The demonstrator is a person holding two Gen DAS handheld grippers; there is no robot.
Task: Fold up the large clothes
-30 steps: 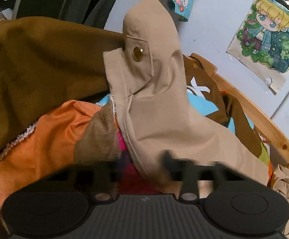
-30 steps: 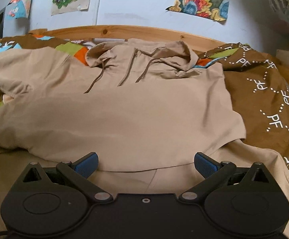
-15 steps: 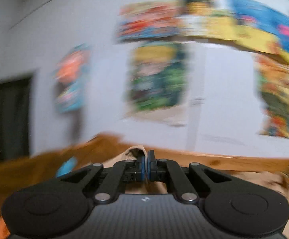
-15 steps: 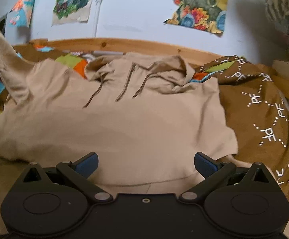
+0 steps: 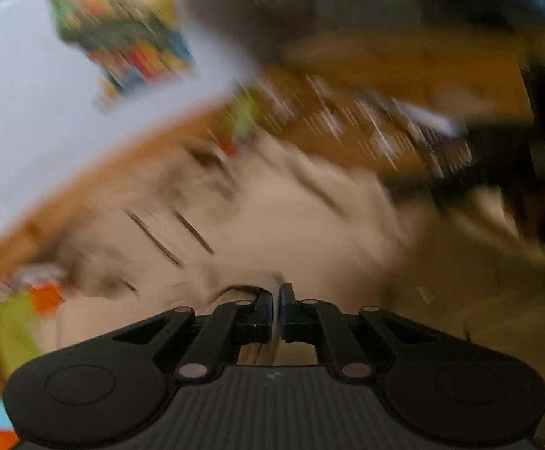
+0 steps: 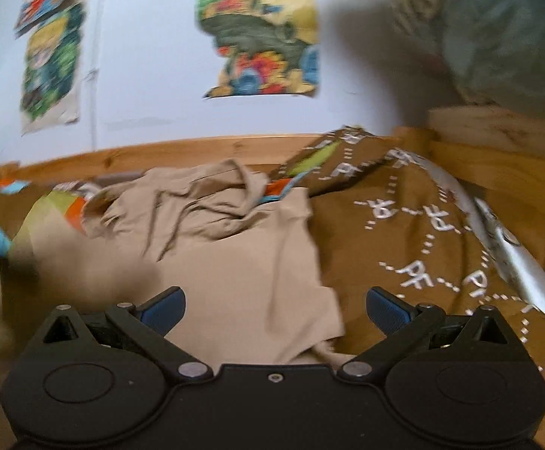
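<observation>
A beige hoodie [image 6: 235, 262] lies on the bed with its hood and drawstrings toward the wooden headboard. My right gripper [image 6: 275, 298] hovers open over the hoodie's lower right part, with nothing between its blue pads. The left wrist view is heavily motion-blurred. In it my left gripper [image 5: 276, 296] is shut on a fold of the beige hoodie [image 5: 291, 225], whose cloth shows between and below the fingers, above the garment's body. A blurred beige shape at the left of the right wrist view covers the hoodie's left side.
A brown blanket with white "PF" lettering [image 6: 404, 243] covers the bed right of the hoodie. The wooden bed frame [image 6: 197, 153] runs along the white wall with posters [image 6: 261, 37]. Grey-green cloth [image 6: 497, 37] hangs at the upper right. Colourful bedding [image 6: 47, 206] shows at the left.
My left gripper shut on the beige sleeve by the bed's left side and has swung it fast over the hoodie's body. The right gripper stayed open and tilted upward and rightward.
</observation>
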